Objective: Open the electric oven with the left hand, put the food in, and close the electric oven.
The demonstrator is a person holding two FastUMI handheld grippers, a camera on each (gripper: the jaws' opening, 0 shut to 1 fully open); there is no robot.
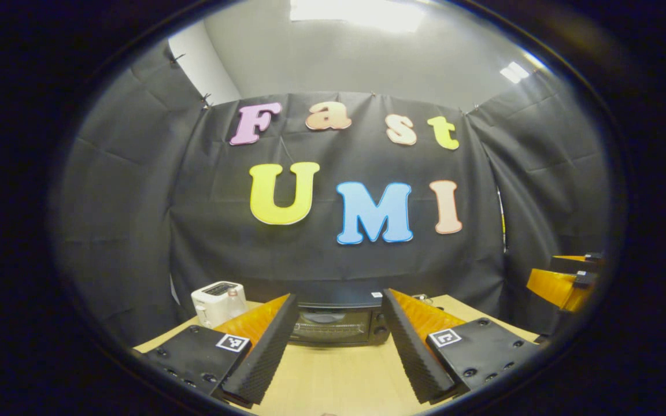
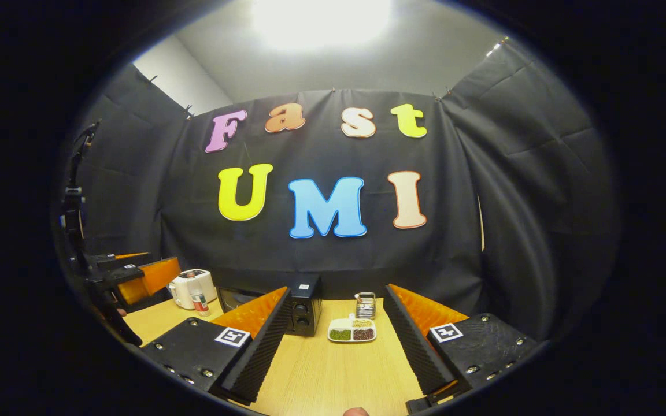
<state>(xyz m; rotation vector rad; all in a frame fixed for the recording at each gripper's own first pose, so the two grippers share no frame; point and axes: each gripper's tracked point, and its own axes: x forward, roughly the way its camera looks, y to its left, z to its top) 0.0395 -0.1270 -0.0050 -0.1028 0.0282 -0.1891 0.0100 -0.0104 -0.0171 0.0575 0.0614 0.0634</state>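
In the left gripper view, the left gripper gapes wide and empty at bottom centre, framing the closed black electric oven on the pale wooden table. In the right gripper view, the right gripper spreads wide and empty; the white divided dish of food sits at lower centre, just right of the oven.

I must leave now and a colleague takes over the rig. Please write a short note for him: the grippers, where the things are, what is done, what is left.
Left gripper: open, empty, aimed at the oven, apart from it.
Right gripper: open, empty, facing the food tray.
Oven at the back of the table, door closed; toaster to its left. Tray lies on the table right of the oven.
Done: nothing.
Left: open the door, put the tray in, close.
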